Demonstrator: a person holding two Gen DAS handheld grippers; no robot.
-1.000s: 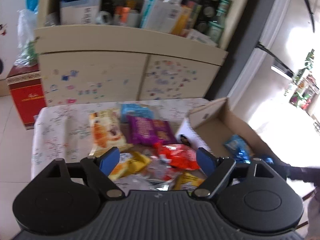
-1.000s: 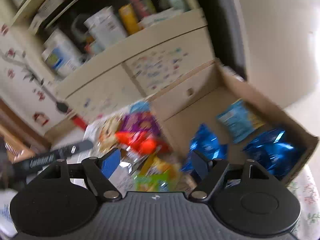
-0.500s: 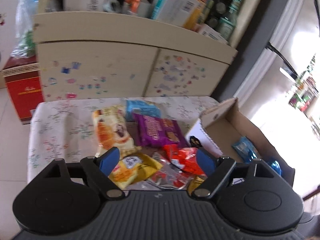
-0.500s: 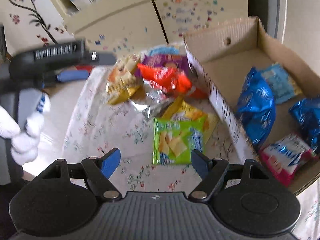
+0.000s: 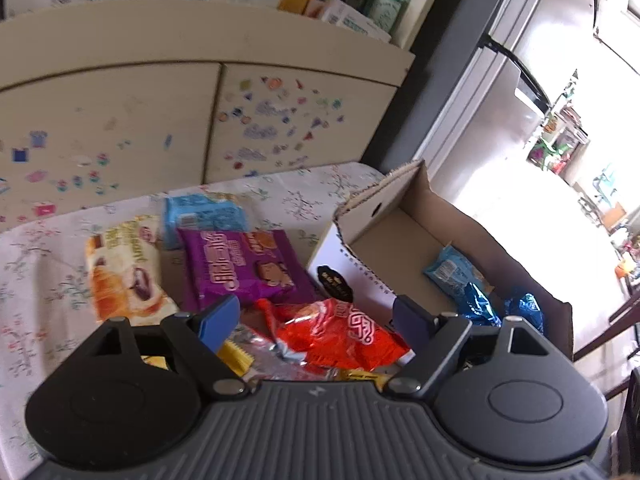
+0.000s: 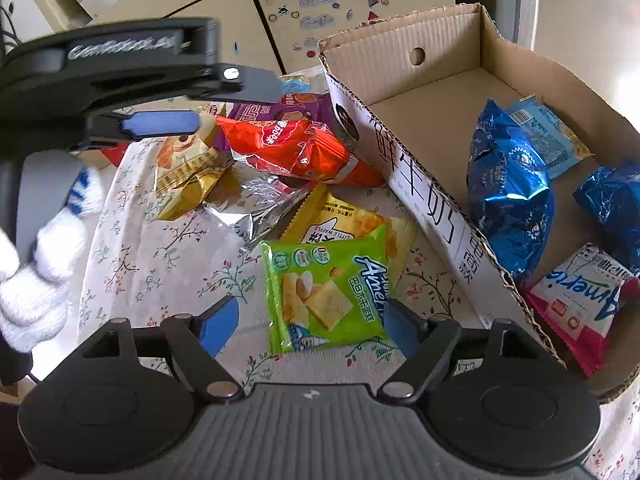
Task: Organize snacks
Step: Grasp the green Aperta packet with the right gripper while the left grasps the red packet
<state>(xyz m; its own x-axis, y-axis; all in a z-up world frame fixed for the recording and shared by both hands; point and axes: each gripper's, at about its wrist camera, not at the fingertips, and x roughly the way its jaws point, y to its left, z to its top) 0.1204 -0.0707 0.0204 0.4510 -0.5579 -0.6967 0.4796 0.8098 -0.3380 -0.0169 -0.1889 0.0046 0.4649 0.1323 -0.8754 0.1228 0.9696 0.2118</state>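
Observation:
Snack packets lie in a heap on a floral tablecloth, left of an open cardboard box. My right gripper hangs low over a green wafer packet. Its jaws are opening, the packet lies between them and the pads do not touch it. My left gripper stands open above an orange packet, with a purple packet just beyond. In the right wrist view its blue pad shows at upper left, over the heap. Blue foil bags and a pink-white packet lie in the box.
A yellow packet, a silver wrapper and a gold packet lie in the heap. A croissant packet and a light-blue one lie farther back. A stickered cupboard stands behind the table. A white-gloved hand holds the left gripper.
Both grippers have sunk toward the table. The right view swung from the box down to the green packet. The left gripper drew closer to the orange packet and the box.

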